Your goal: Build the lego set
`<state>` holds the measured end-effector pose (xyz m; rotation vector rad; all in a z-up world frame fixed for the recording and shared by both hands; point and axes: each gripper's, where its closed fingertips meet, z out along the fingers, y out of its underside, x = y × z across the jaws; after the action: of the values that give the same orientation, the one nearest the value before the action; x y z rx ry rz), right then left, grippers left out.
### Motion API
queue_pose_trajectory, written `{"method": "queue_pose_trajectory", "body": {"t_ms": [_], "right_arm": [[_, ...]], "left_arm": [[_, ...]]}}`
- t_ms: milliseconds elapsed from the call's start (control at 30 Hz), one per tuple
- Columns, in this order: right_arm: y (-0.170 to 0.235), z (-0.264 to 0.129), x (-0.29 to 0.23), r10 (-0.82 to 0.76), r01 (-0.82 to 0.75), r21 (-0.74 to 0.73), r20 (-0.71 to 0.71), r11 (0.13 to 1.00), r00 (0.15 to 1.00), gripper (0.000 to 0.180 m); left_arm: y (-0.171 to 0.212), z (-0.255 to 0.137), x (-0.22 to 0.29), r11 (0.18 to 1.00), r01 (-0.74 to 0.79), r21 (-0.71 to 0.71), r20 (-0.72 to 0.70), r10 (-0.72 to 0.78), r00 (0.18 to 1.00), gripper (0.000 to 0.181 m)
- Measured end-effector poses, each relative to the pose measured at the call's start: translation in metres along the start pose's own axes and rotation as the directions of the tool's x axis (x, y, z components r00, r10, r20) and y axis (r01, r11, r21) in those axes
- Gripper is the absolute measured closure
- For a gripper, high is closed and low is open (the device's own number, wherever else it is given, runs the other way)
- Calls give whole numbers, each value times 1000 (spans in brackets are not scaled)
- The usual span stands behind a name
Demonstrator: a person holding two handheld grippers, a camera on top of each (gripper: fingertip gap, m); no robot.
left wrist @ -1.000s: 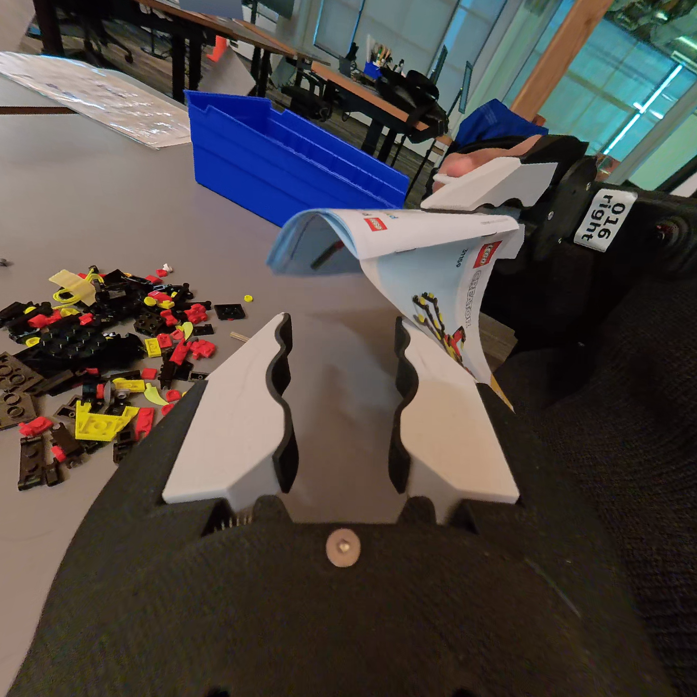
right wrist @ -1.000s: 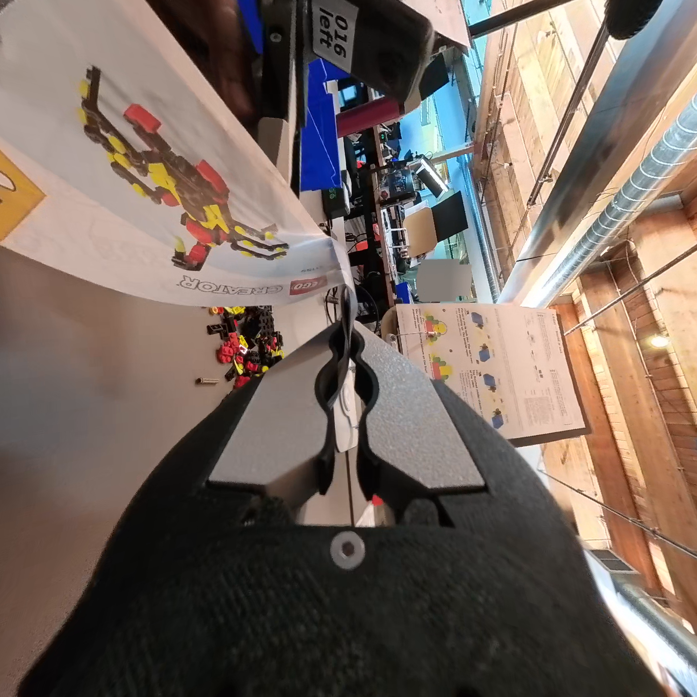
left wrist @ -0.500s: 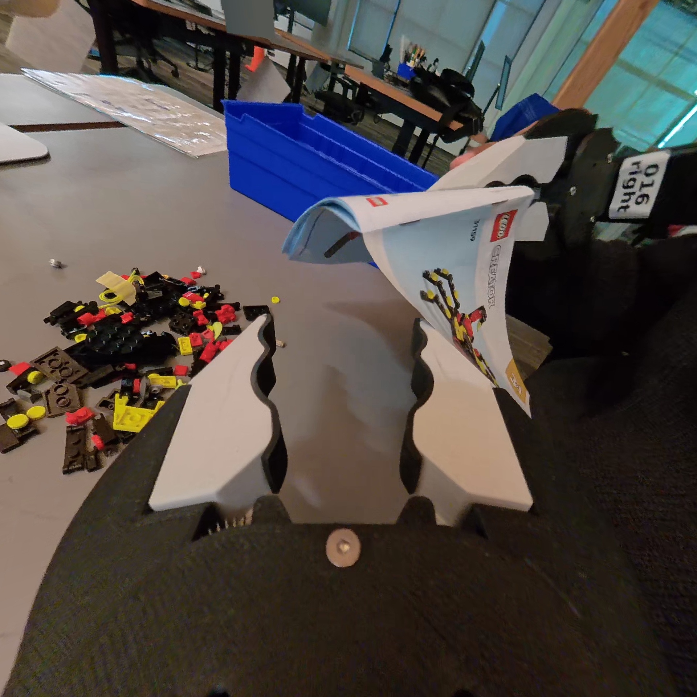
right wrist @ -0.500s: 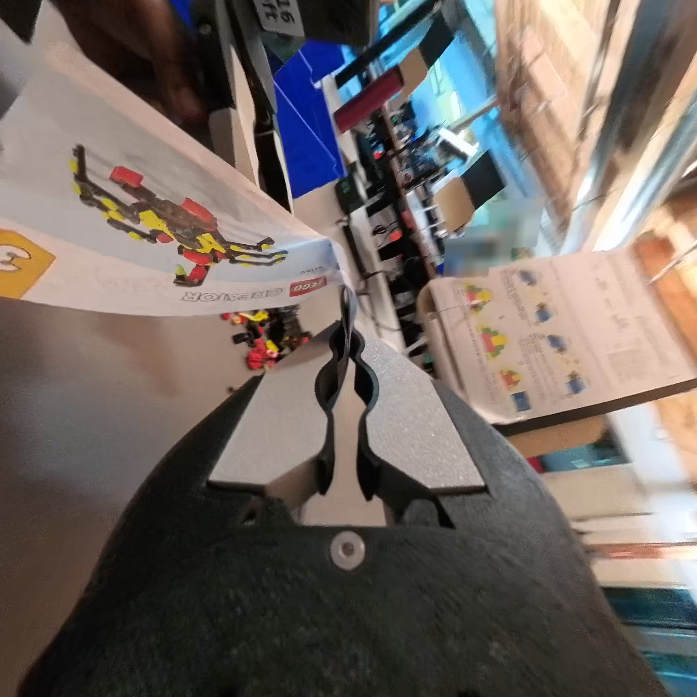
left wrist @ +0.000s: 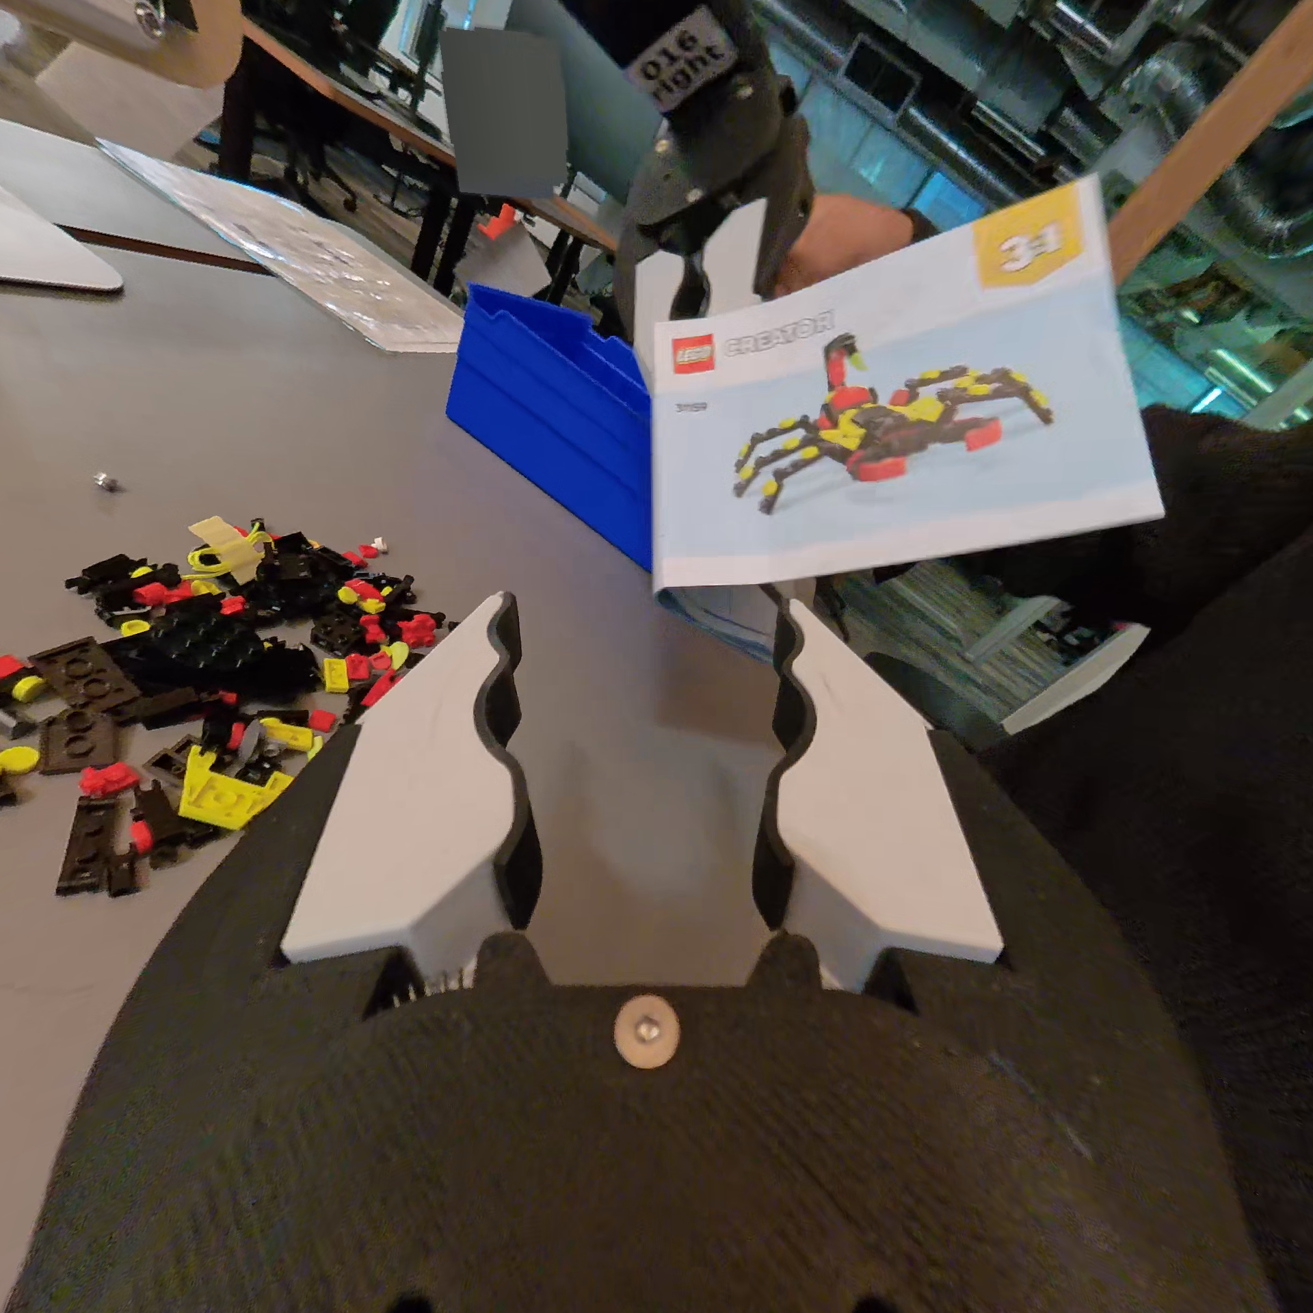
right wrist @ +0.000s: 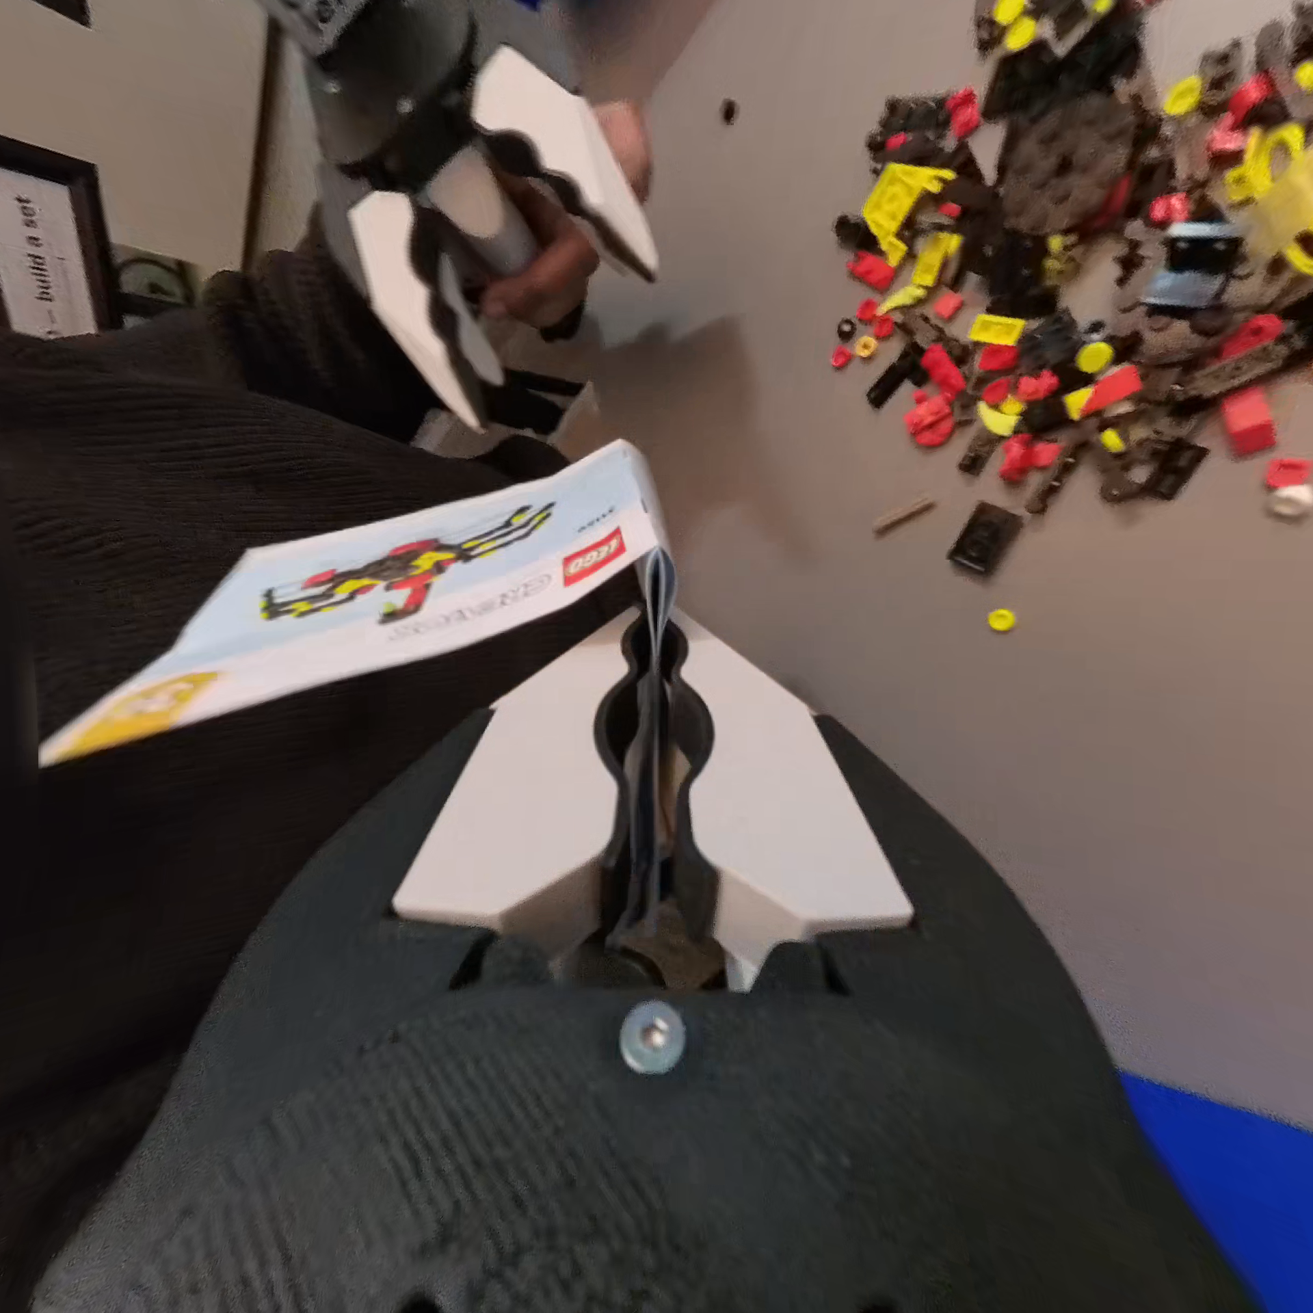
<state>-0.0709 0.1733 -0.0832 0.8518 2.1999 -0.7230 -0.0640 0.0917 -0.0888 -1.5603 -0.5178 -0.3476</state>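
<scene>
My right gripper is shut on the spine of the instruction booklet and holds it in the air above the table; the cover hangs to its left. In the left wrist view the booklet hangs from the right gripper above and ahead of my left gripper, which is open and empty, just over the grey table. The left gripper also shows open in the right wrist view. A pile of black, red and yellow lego pieces lies on the table to the left, and shows at the upper right of the right wrist view.
A blue bin stands on the table behind the booklet. A clear plastic sheet lies at the far left. A small metal piece lies alone left of the pile. A dark sleeve fills the right side. The tips of one gripper are about 9 cm away from the tips of the other.
The right gripper has swung up and turned to point down at the table, so the booklet now hangs from it with the cover facing the left camera. The left gripper stays open.
</scene>
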Motion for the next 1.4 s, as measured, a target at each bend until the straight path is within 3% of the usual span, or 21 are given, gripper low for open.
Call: {"method": "queue_pose_trajectory", "body": {"t_ms": [133, 233, 300, 400, 500, 600, 800, 967, 1200, 1300, 1400], "right_arm": [[-11, 10, 9, 55, -53, -45, 41, 998, 998, 180], [-20, 24, 1, 63, -57, -49, 126, 997, 990, 180], [-21, 33, 3, 69, -61, -65, 130, 996, 989, 180], [-22, 44, 2, 95, -85, -62, 171, 994, 981, 180], [-20, 47, 0, 107, -100, -46, 189, 994, 976, 180], [-15, 46, -1, 108, -106, -25, 192, 994, 975, 180], [-9, 38, -4, 107, -114, 24, 200, 993, 974, 180], [-7, 32, -2, 99, -109, 41, 189, 993, 977, 180], [-12, 5, 24, 102, -108, 44, 113, 993, 988, 180], [-32, -32, 50, 131, -136, 97, 58, 986, 990, 180], [-55, -73, 90, 160, -149, 152, -65, 977, 985, 180]], "left_arm": [[9, -1, -8, 999, -21, -37, 32, 22, 999, 110], [23, 3, -15, 971, -194, -138, 121, 211, 970, 99], [27, 8, -13, 917, -350, -190, 170, 382, 908, 93], [19, 16, 6, 861, -489, -144, 184, 508, 841, 96], [15, 16, 10, 827, -545, -139, 213, 562, 799, 120], [-1, 5, 14, 810, -585, -37, 242, 575, 781, 181], [-23, -16, -20, 930, -360, 74, 345, 315, 884, 181], [0, -18, -57, 998, -43, 39, 395, 24, 919, 174], [10, -15, -60, 1000, -8, -3, 391, 8, 921, 155], [25, -10, -63, 996, 60, -68, 362, -31, 932, 143], [31, -5, -58, 991, 102, -86, 311, -71, 948, 141]]}}
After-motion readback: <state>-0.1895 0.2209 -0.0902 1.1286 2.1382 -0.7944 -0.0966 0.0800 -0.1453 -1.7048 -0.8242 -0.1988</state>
